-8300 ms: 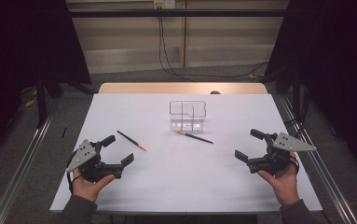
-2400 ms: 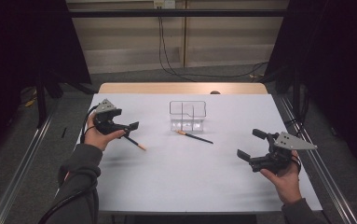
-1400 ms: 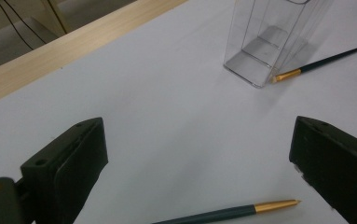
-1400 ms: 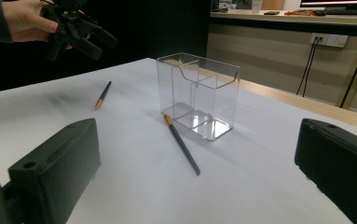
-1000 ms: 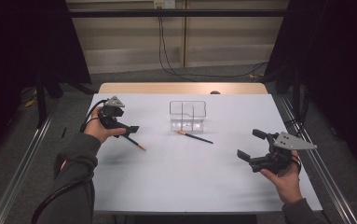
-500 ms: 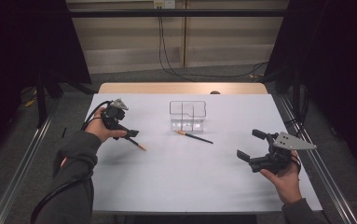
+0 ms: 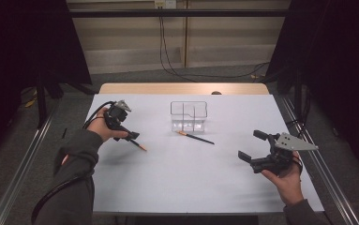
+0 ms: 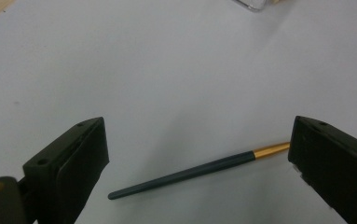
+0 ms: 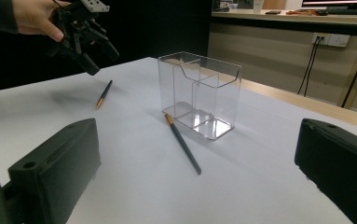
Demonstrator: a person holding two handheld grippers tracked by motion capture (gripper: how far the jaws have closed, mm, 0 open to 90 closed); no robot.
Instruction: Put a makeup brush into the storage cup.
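Left claw [image 7: 131, 135] jaws wide, tilted down, arm outstretched — right claw [image 7: 254, 146] jaws apart, idle.

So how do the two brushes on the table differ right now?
The left brush lies under the open left gripper, framed between its jaws but not gripped; the middle brush has no gripper near it.
The middle brush's gold end touches the clear holder; the left brush lies well apart from it.
Both are dark-handled with a gold band and lie flat on the white table.
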